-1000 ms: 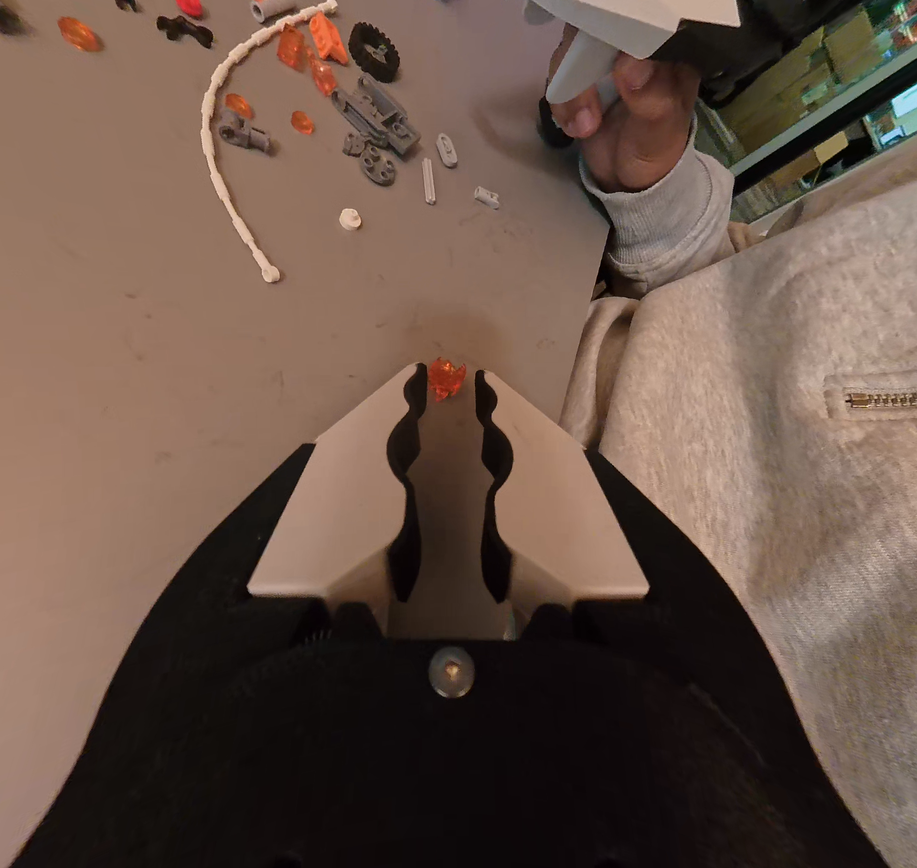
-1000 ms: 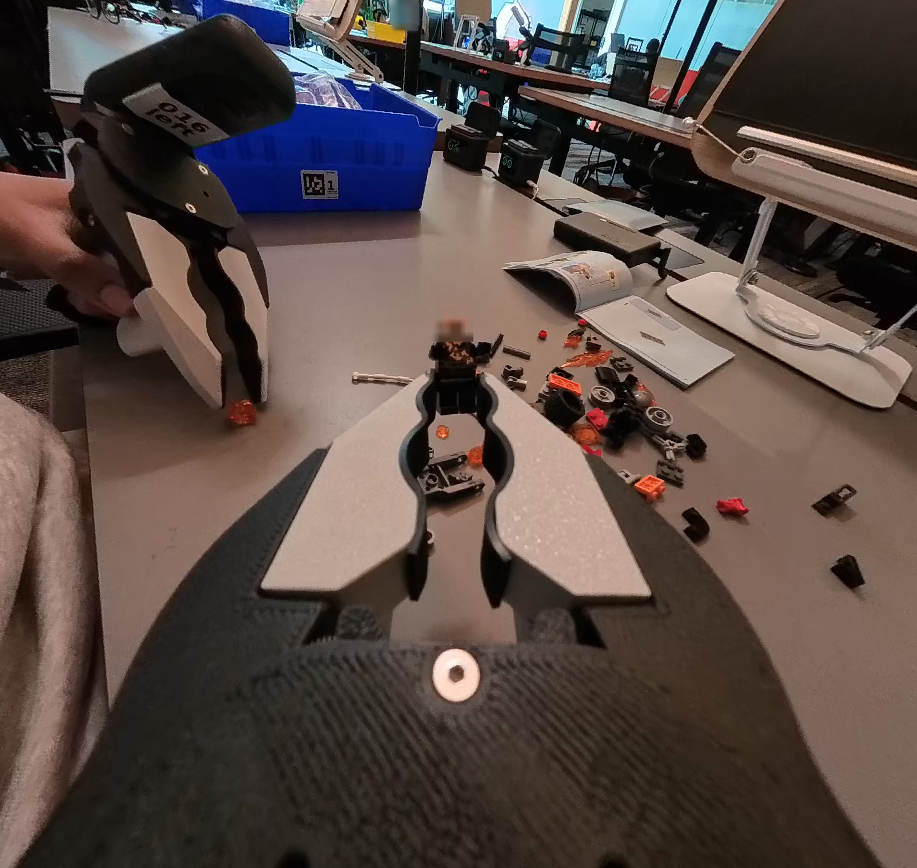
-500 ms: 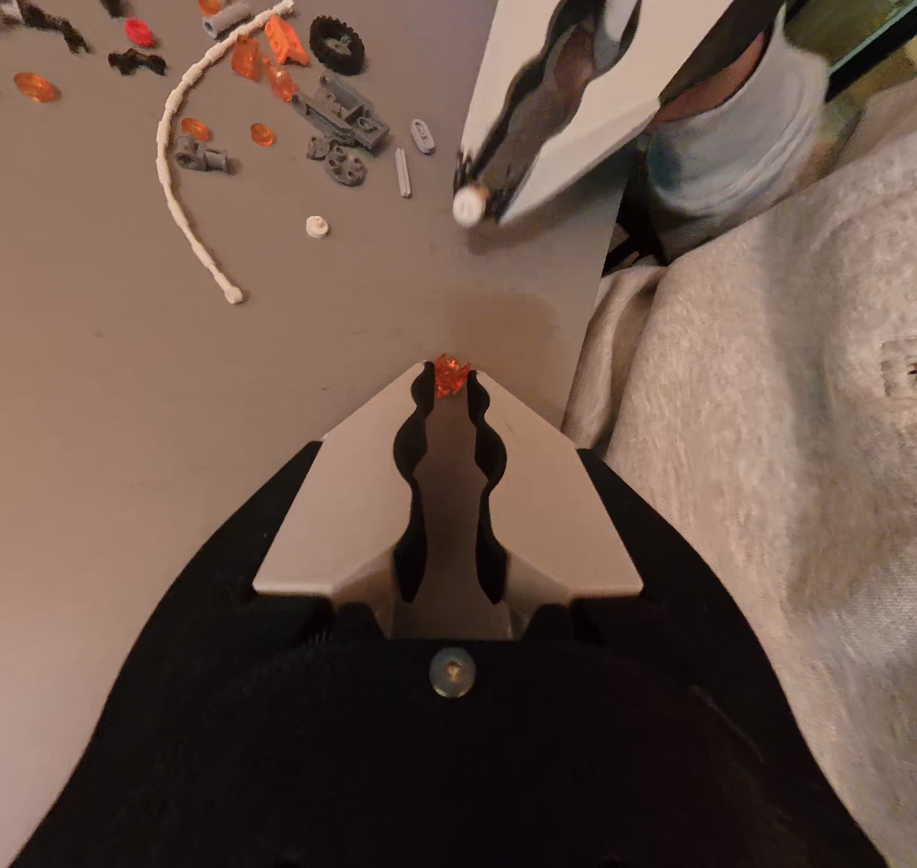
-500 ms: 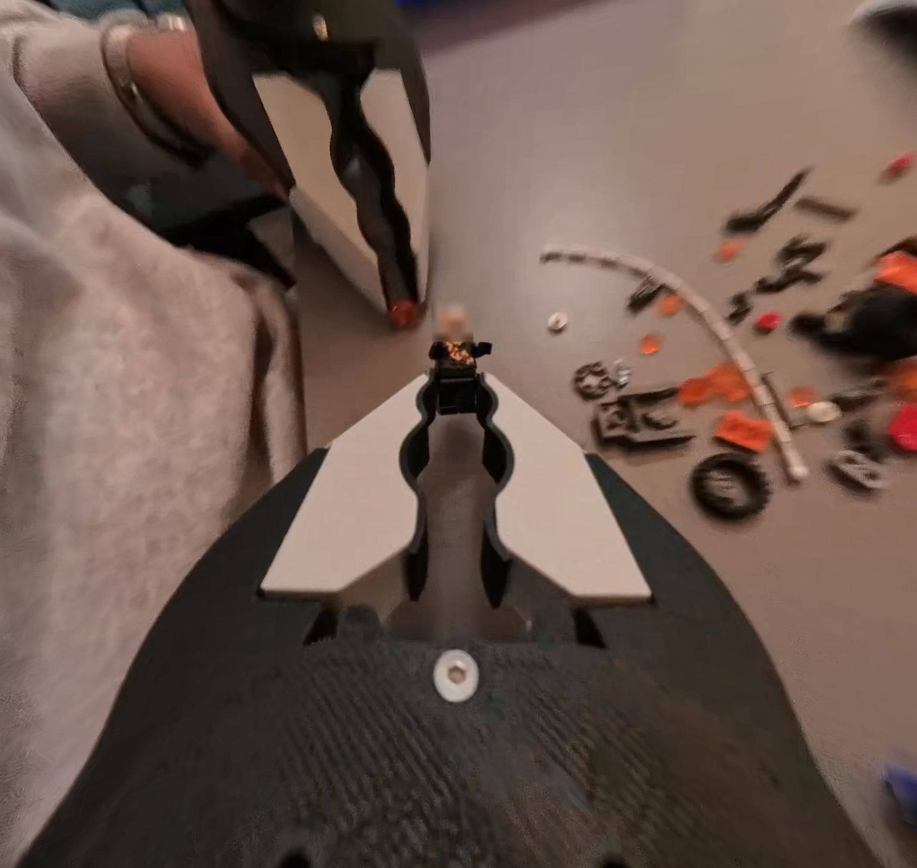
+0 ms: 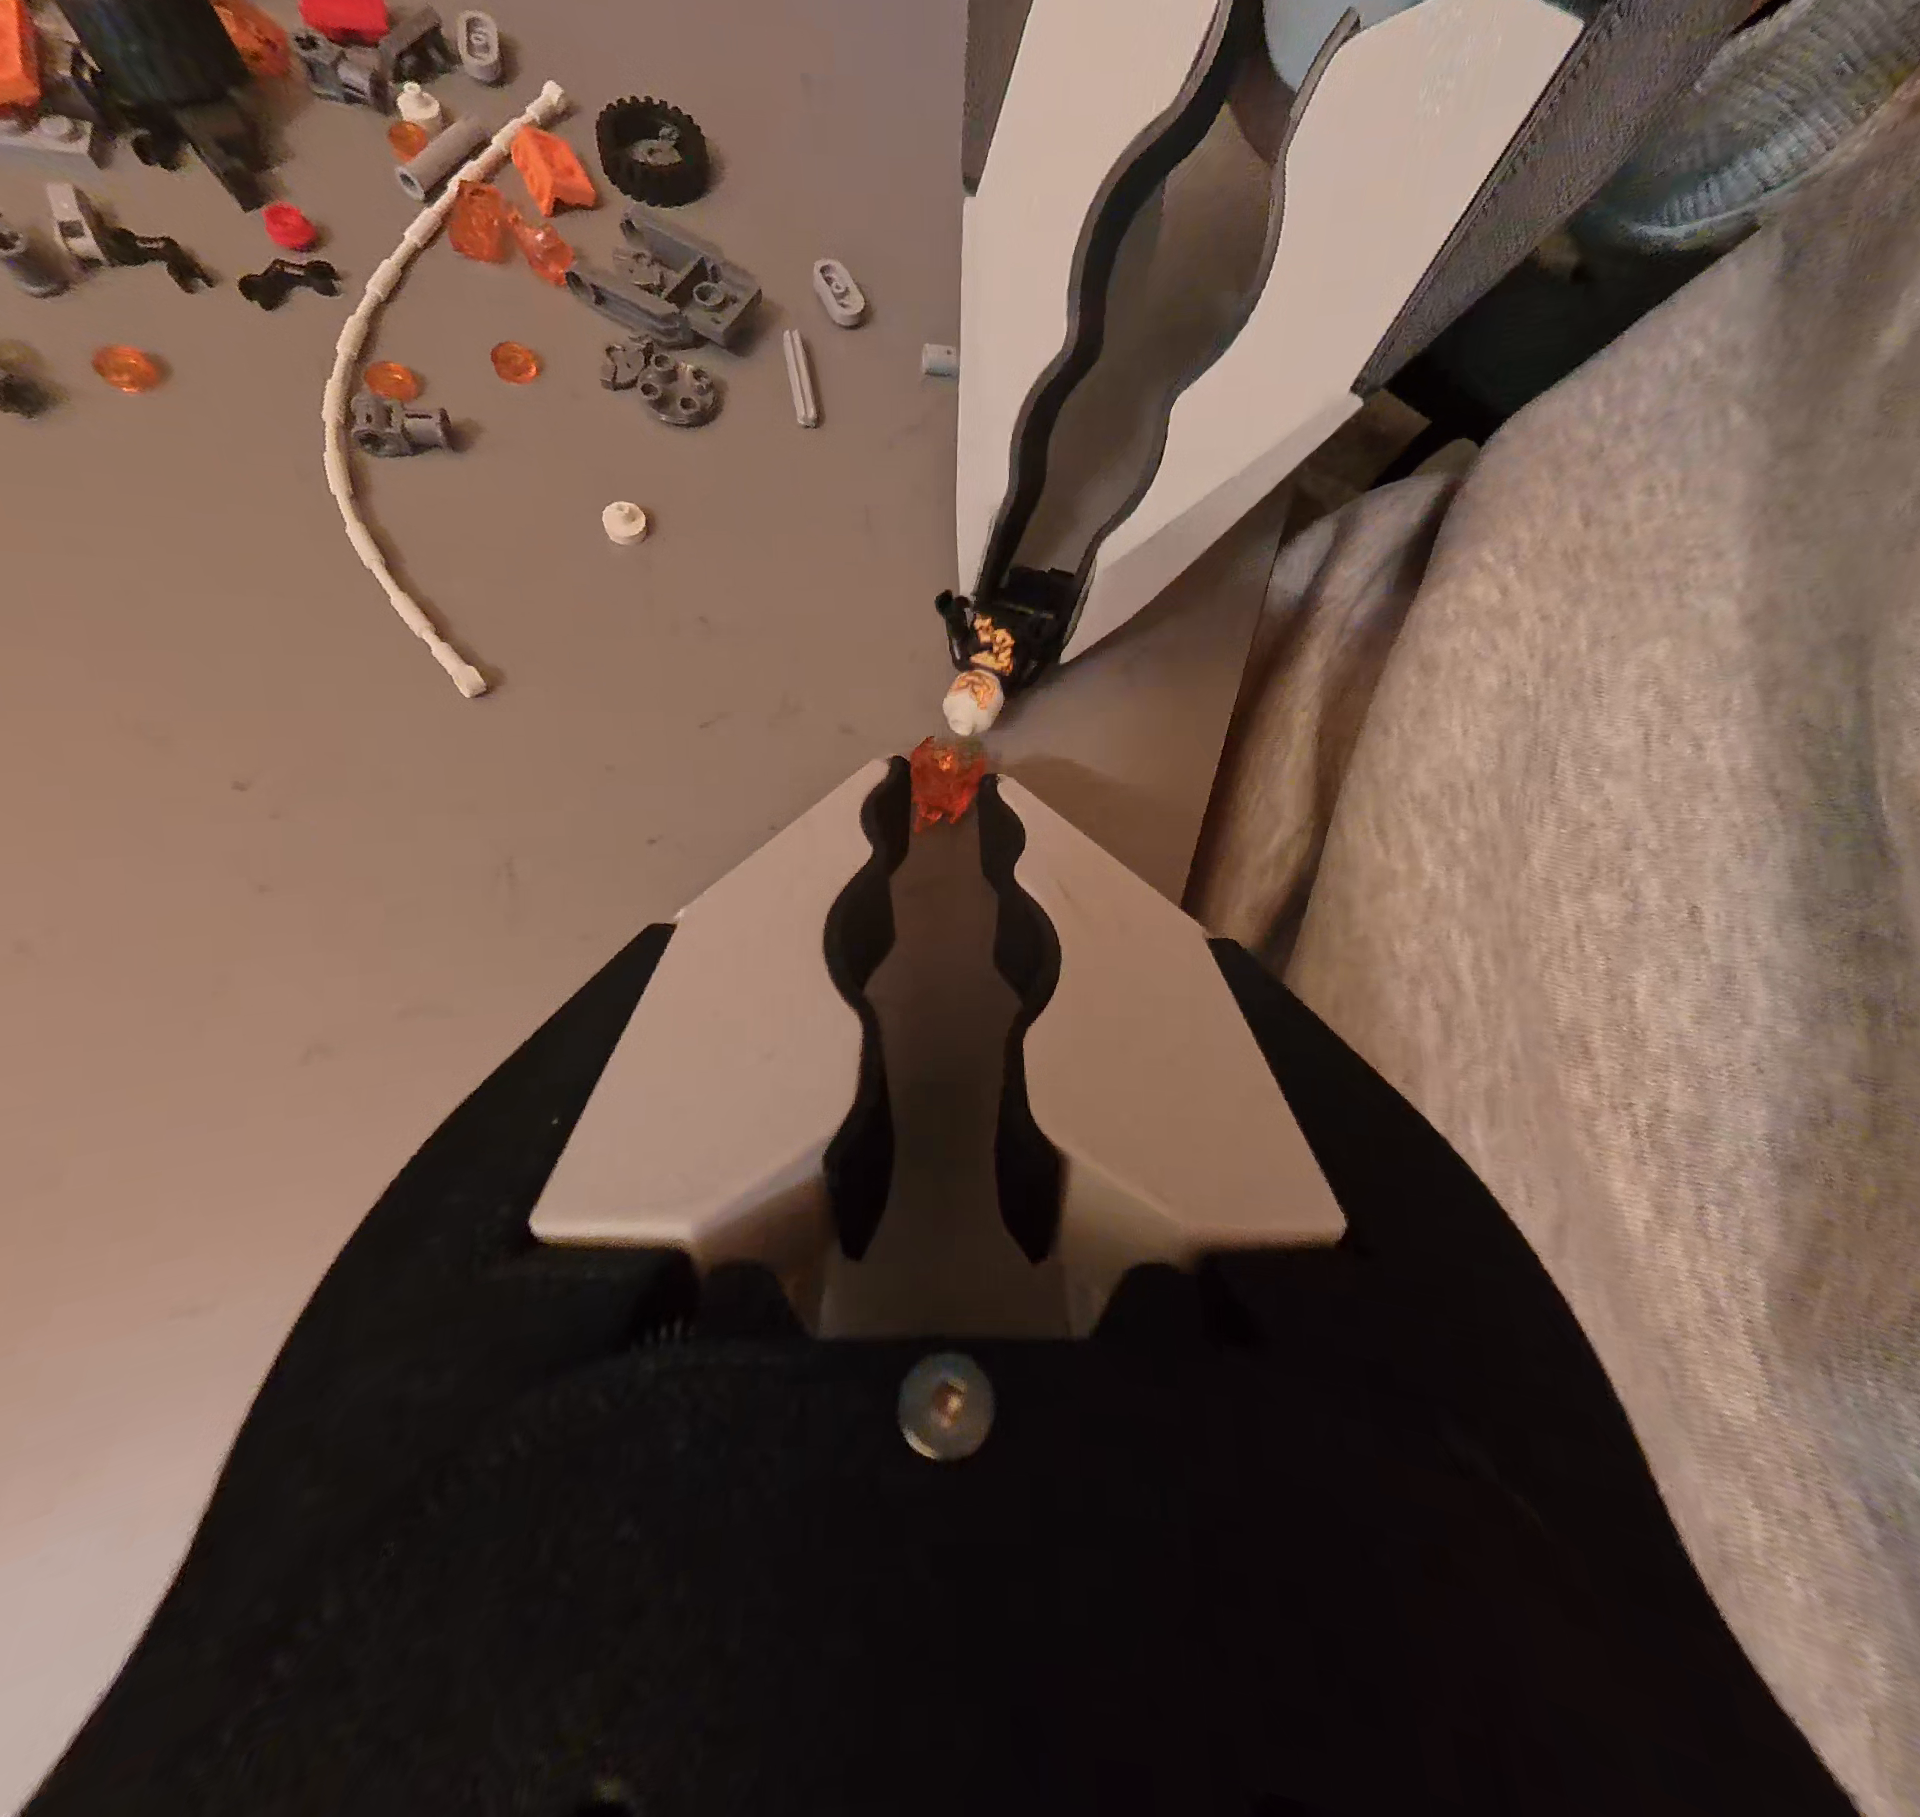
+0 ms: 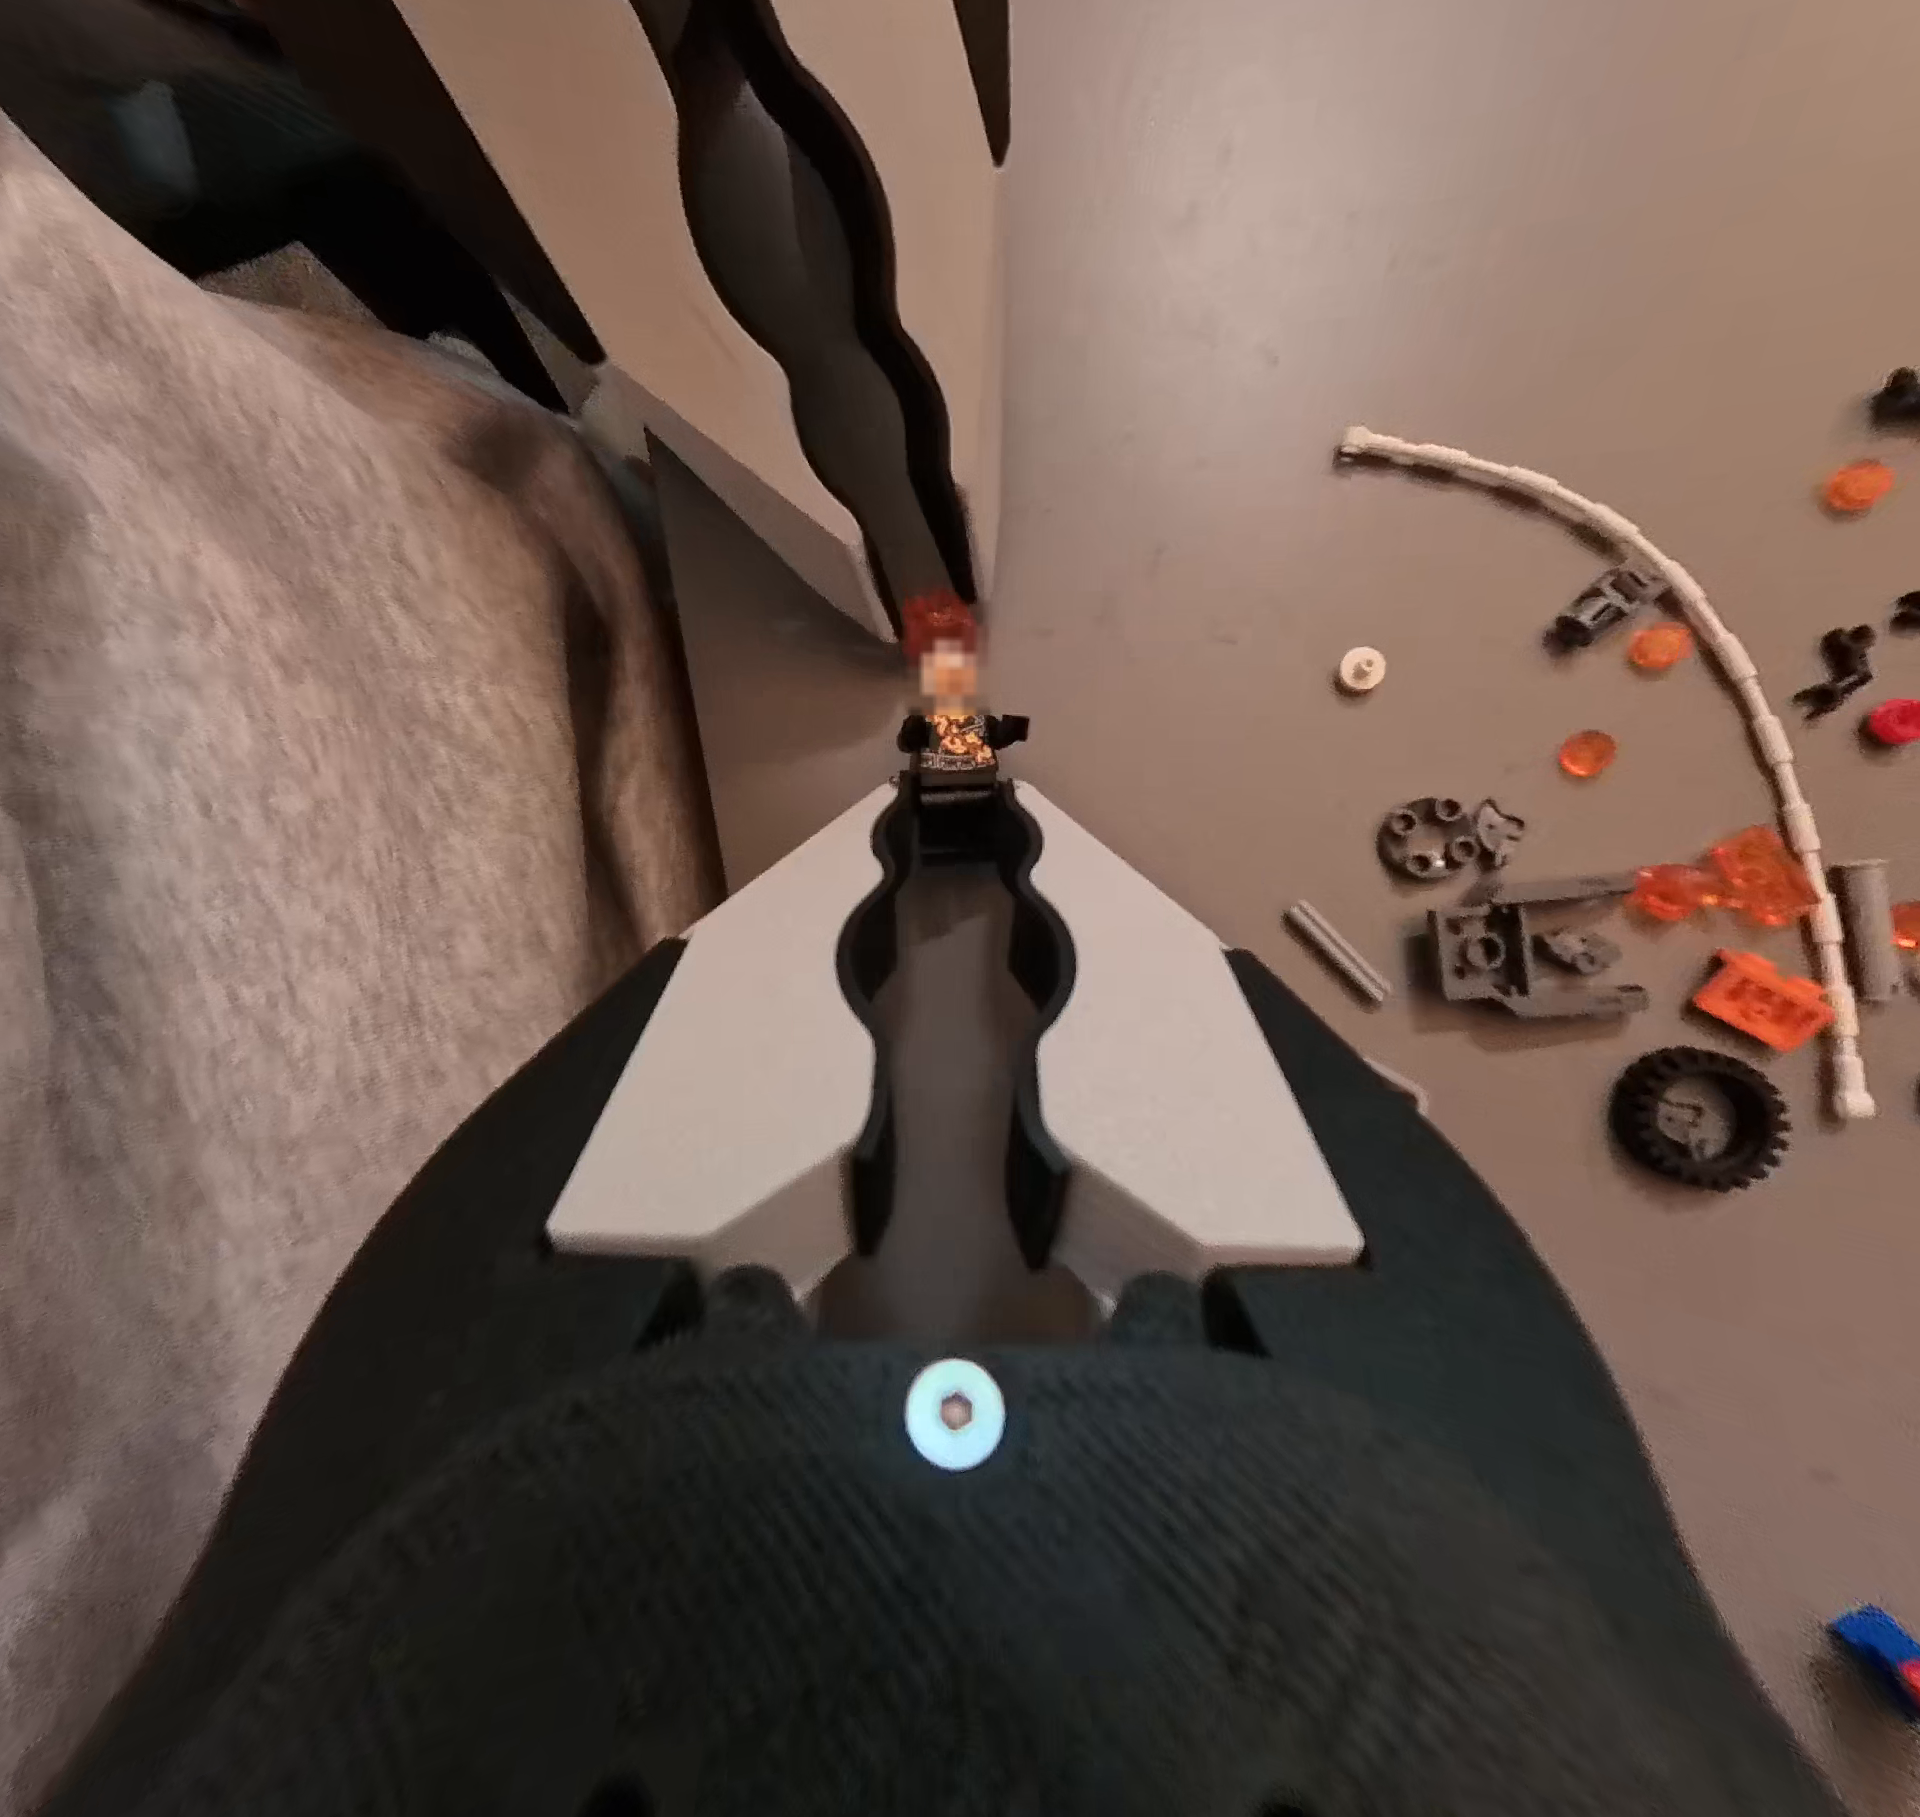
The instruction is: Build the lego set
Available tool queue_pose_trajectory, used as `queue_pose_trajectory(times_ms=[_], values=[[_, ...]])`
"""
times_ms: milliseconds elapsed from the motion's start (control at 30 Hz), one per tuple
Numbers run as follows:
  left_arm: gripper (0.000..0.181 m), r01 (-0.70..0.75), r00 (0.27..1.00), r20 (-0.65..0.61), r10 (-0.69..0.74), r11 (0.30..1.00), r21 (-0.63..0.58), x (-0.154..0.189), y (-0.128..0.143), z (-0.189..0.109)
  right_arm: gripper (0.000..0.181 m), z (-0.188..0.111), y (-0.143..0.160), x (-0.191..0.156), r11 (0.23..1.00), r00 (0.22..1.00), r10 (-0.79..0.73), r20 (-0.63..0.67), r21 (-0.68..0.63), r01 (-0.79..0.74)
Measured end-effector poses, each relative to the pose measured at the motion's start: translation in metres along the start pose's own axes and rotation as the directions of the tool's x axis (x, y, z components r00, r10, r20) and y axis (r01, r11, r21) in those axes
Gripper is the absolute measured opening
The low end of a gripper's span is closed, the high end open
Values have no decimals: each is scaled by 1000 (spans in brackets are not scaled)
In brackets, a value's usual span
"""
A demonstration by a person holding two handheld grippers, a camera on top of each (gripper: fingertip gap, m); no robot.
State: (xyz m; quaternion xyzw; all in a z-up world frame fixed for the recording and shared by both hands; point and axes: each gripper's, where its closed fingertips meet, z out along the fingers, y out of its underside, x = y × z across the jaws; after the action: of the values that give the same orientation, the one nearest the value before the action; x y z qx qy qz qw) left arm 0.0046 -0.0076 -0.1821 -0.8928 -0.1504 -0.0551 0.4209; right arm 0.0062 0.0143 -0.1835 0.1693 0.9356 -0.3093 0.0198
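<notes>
1. Pinching a small translucent orange flame piece point(image 5: 943, 793) at its very tips, the left claw point(image 5: 940, 780) is clenched on that piece and points up toward the other tool.
2. The right claw point(image 6: 957, 811) is closed on the black legs of a minifigure point(image 6: 958, 751), whose torso and head stick out past the fingertips.
3. In the left wrist view the same minifigure point(image 5: 995, 647) hangs head-down from the right claw point(image 5: 1029, 614), its white head just above the flame piece; whether the two touch cannot be told.
4. In the right wrist view the flame piece point(image 6: 938, 614) sits directly on top of the head, held by the left claw point(image 6: 935, 593) coming in from above.
5. Both claws meet over the near edge of the grey tabletop point(image 5: 260, 884), just beside the person's grey sweatshirt point(image 5: 1621, 936).
6. Loose parts lie well apart from the claws on the tabletop: a curved white chain point(image 5: 384, 385), a black tyre point(image 5: 658, 149), a dark grey bracket assembly point(image 5: 670, 290), an orange slope brick point(image 5: 554, 170), several round translucent orange studs point(image 5: 514, 361) and a small white round stud point(image 5: 624, 522).
7. In the right wrist view the same scatter lies to the right, with the tyre point(image 6: 1697, 1118) nearest the camera and a blue piece point(image 6: 1875, 1653) at the lower right edge.
</notes>
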Motion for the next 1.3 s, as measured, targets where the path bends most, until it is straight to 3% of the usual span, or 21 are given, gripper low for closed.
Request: queue_pose_trajectory(times_ms=[33,433,733,1300], values=[[11,3,1000,-3,-3,1000,0,0,0,0,14,2,0,0,1000,1000,-6,-2,-17,6],[11,88,994,-66,-88,996,1,0,2,-1,14,6,2,1,989,989,-133,-62,-70,128],[12,118,987,-107,-118,993,-8,3,5,-3,14,6,2,-2,992,991,-123,-50,-10,122],[12,130,983,-124,-132,991,-23,6,9,-3,14,4,3,-3,991,990,-135,-52,-30,133]])
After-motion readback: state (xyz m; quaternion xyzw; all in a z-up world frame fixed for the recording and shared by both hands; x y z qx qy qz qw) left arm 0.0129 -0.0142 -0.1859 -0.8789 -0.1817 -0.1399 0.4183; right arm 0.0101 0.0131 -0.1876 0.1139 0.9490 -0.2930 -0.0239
